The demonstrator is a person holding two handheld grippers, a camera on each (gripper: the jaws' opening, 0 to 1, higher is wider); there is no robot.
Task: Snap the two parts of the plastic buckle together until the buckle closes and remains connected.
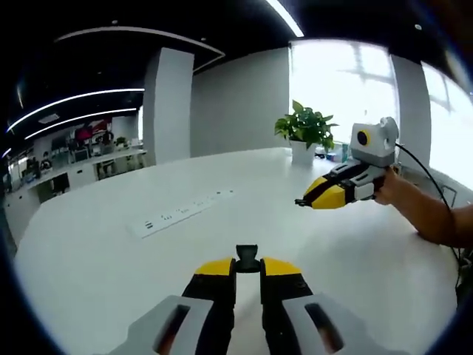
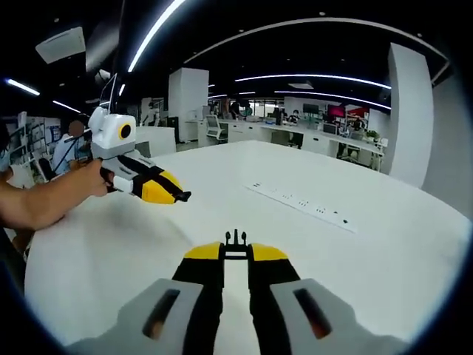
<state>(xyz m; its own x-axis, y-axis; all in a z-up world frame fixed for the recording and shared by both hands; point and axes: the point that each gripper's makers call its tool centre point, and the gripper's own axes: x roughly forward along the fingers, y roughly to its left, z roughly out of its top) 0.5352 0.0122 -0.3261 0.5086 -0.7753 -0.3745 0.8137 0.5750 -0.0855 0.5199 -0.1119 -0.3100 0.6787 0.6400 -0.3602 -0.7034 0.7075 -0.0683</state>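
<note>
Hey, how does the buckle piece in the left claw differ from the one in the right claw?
The left buckle piece ends in a blocky, socket-like shape, while the right buckle piece ends in thin upright prongs. The left piece looks broader, the right piece slimmer. Both are black plastic, each pinched at the tips of a shut claw, left claw and right claw, above the white table.
</note>
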